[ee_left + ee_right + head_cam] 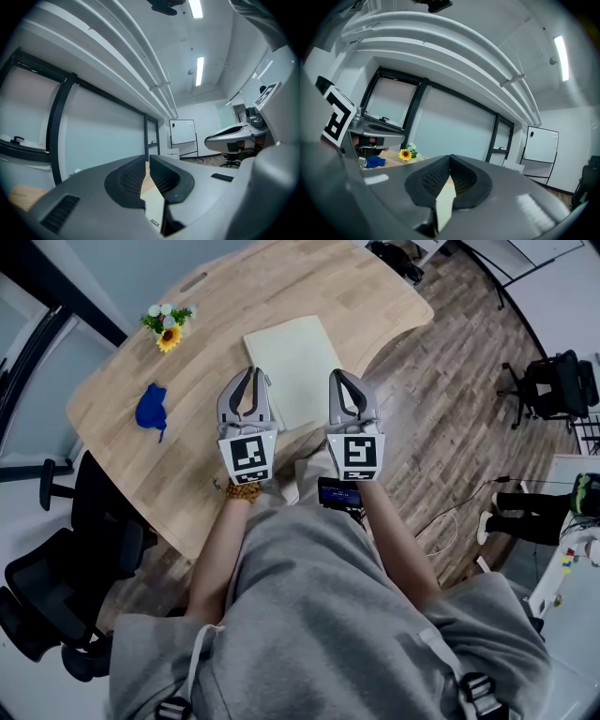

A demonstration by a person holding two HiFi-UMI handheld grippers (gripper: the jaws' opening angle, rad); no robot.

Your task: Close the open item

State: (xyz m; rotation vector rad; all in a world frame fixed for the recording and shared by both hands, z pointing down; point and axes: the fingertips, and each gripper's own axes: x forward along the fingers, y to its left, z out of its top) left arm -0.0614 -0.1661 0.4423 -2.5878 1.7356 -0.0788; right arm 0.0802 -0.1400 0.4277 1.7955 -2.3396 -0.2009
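Observation:
A flat cream-coloured item (295, 362) lies on the wooden table (187, 456), its cover down and flush as far as I can tell. Both grippers hover over its near edge, pointing away from me. My left gripper (250, 371) is by its near left corner, the jaws a narrow slit apart with nothing between them. In the left gripper view, the left gripper (146, 159) shows a cream strip (154, 206) through that slit. My right gripper (338, 374) is by the near right corner, its tips touching, empty. The right gripper view shows the right gripper (450, 157) with its tips meeting.
A small sunflower bouquet (167, 324) and a blue cloth (151, 409) sit on the table's left part. A black office chair (56, 587) stands left of me, another chair (558, 385) far right. A person's legs (525, 512) show at the right. A whiteboard (183, 138) stands ahead.

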